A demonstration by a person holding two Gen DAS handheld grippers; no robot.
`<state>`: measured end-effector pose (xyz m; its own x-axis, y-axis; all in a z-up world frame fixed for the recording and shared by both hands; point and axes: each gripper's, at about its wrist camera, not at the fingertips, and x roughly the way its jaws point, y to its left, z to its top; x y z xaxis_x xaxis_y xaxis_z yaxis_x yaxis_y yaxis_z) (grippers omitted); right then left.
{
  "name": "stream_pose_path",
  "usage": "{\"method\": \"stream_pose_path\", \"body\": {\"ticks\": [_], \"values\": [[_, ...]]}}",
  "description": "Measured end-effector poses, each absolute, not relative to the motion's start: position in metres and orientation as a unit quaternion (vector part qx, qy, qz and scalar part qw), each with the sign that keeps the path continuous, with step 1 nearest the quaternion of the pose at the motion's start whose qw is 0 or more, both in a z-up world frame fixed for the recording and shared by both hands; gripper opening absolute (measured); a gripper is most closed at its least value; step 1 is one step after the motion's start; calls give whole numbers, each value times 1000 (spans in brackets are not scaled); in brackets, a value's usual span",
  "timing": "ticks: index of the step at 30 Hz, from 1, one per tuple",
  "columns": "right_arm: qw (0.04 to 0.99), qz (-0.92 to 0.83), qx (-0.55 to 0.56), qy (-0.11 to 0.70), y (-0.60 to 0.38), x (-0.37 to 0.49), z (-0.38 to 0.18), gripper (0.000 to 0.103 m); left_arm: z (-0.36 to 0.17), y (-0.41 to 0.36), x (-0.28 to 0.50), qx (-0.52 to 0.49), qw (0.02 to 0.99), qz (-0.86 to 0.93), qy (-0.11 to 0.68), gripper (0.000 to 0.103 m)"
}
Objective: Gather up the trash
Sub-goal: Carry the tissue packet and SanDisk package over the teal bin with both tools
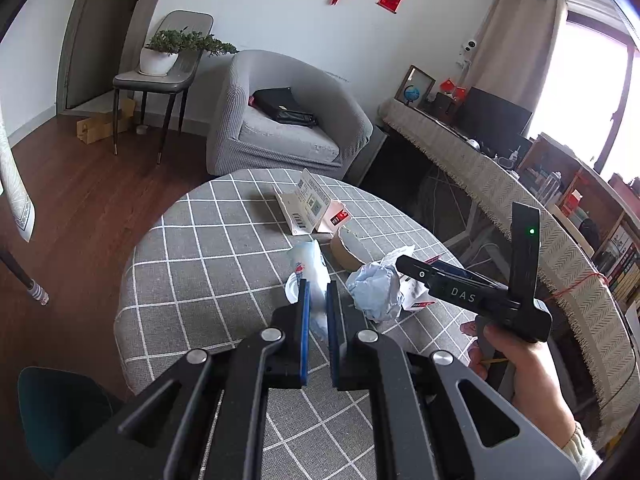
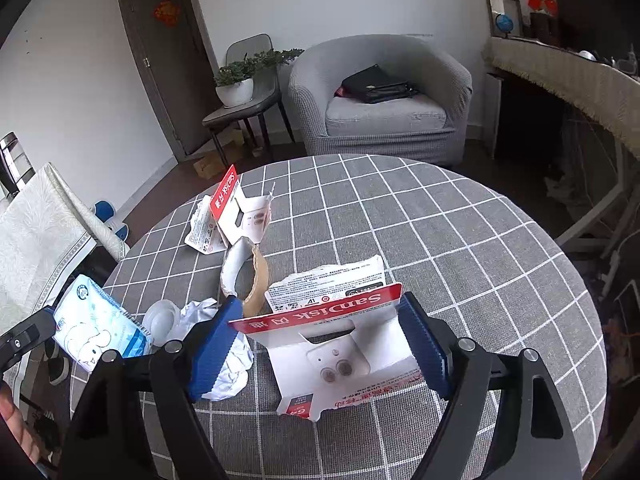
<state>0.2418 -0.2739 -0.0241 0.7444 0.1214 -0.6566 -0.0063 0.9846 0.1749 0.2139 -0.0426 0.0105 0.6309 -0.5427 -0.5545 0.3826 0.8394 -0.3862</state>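
My left gripper [image 1: 317, 294] is shut on a white and blue tissue packet [image 1: 310, 268], held above the round table; the packet also shows at the left of the right wrist view [image 2: 100, 328]. My right gripper [image 2: 320, 312] is open, its blue pads either side of a torn SanDisk card package [image 2: 340, 344] lying on the table. A crumpled white paper [image 2: 224, 360] lies by its left pad [image 2: 218, 344]. A brown tape roll [image 2: 244, 276] and a second SanDisk package [image 2: 236, 216] lie further back.
The round table has a grey checked cloth [image 2: 440, 240]. A small white lid [image 2: 162, 320] sits near the tissue packet. A grey armchair [image 2: 380, 96] with a black bag stands behind. A long covered desk [image 1: 500, 188] runs along the right.
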Motion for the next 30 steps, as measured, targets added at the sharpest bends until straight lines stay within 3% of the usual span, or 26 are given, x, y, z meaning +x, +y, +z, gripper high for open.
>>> {"method": "stream_pose_path", "body": {"ticks": [12,30], "values": [[959,51,49,276,-241,220,17,81,31,-4,196,-91,927,-205,301,9],[944,163,43,282,-149,228,19,81,32,54,181,-94,940,-159,289,7]]}}
